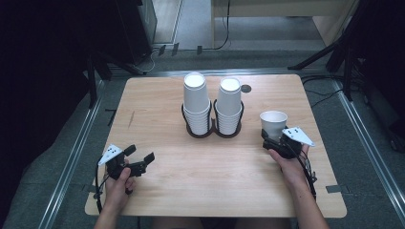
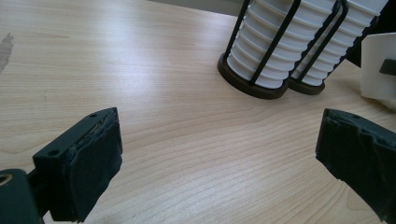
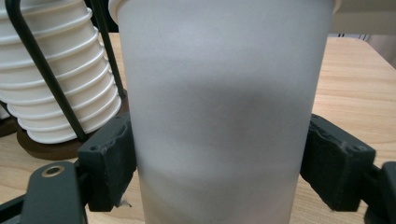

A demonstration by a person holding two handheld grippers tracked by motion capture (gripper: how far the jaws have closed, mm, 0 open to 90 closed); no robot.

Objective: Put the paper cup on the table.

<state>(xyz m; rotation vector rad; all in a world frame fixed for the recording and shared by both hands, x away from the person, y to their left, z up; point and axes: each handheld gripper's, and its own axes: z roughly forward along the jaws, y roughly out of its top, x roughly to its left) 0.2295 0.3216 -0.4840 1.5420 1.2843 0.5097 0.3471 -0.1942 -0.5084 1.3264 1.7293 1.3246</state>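
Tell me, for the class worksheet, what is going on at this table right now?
A person holds a gripper in each hand at a wooden table. The right gripper has its jaws on either side of a single white paper cup, which stands upright near the table's right edge. The left gripper is open, over bare wood. Two stacks of white cups stand in a dark wire holder at the middle.

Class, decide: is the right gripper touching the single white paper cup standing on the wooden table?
Touching. In the right gripper view, the right gripper has both black pads pressed against the sides of the single white paper cup.
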